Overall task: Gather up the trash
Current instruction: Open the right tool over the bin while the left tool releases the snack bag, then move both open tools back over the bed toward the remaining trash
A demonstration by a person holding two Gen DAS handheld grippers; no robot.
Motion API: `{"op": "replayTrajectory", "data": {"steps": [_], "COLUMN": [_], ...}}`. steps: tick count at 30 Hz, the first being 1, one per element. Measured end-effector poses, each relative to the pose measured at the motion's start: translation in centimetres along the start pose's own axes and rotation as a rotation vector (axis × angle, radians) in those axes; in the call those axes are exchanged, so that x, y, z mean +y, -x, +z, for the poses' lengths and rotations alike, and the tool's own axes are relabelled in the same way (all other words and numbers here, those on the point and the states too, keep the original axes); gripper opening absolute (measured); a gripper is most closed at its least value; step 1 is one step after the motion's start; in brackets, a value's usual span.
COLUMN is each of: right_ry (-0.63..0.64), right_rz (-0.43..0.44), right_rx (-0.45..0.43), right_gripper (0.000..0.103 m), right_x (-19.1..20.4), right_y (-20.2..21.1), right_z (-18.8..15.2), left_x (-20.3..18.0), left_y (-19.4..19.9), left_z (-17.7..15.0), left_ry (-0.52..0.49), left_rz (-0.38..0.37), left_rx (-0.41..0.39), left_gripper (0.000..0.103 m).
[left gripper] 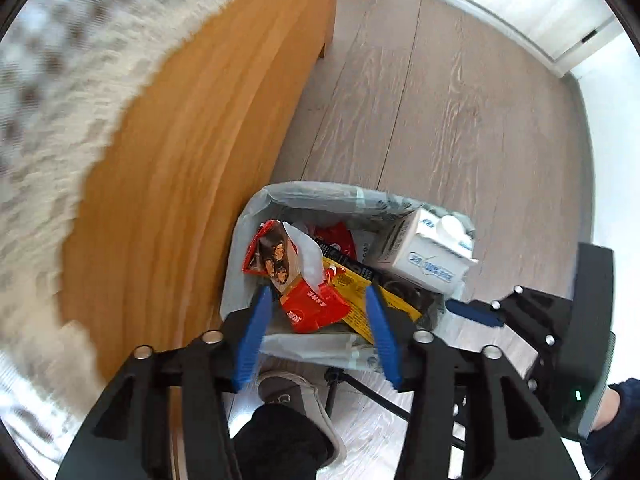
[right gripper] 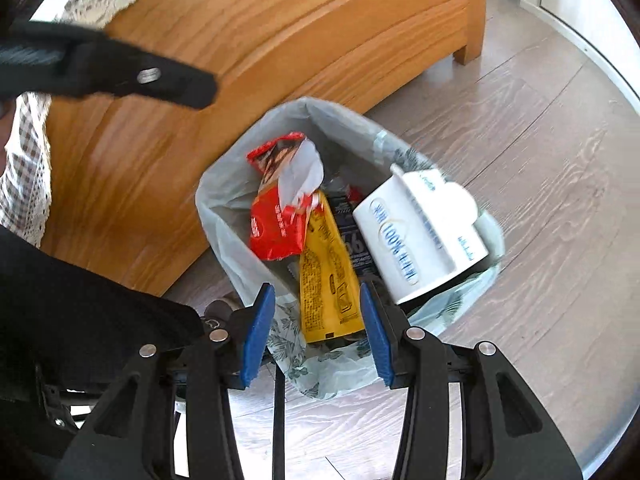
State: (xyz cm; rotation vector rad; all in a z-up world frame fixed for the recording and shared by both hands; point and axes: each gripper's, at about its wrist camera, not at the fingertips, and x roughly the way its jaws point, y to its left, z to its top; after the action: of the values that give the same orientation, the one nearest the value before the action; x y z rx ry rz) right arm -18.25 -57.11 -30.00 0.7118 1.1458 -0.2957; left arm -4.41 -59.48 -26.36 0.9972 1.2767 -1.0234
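A bin with a pale plastic liner [left gripper: 320, 192] [right gripper: 224, 200] stands on the floor against a wooden bed frame. In it lie a red wrapper [left gripper: 312, 308] [right gripper: 276, 228], a yellow packet [left gripper: 348, 280] [right gripper: 324, 272] and a white carton [left gripper: 424, 252] [right gripper: 416, 236] at the right rim. My left gripper [left gripper: 318, 296] hangs open straight above the bin with nothing held between its blue pads. My right gripper [right gripper: 317, 292] is open too, above the bin's near rim, and the yellow packet beyond it is not gripped. One of its fingers [left gripper: 474, 312] shows in the left wrist view.
The orange wooden bed frame [left gripper: 180, 160] [right gripper: 280, 40] runs along the bin's left side, with a checked cloth [left gripper: 60, 80] on top. A person's shoe [left gripper: 296, 396] stands just below the bin. Grey wood floor [left gripper: 440, 100] stretches right toward a white wall.
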Motion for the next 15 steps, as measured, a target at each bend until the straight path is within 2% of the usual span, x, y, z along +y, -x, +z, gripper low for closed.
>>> {"op": "replayTrajectory", "data": {"steps": [9, 15], "right_ry": [0.04, 0.128], "right_rz": [-0.08, -0.144], "right_rx": [-0.072, -0.17], "right_gripper": [0.043, 0.043], "right_x": [1.7, 5.4], "right_y": [6.0, 12.0], "right_z": [3.0, 6.4], "left_x": [1.8, 5.3], "left_y": [8.9, 16.2], "left_z": [-2.8, -6.0], "left_ry": [0.087, 0.165], "left_rz": [-0.079, -0.105], "left_rx": [-0.229, -0.4], "left_gripper": [0.053, 0.055]}}
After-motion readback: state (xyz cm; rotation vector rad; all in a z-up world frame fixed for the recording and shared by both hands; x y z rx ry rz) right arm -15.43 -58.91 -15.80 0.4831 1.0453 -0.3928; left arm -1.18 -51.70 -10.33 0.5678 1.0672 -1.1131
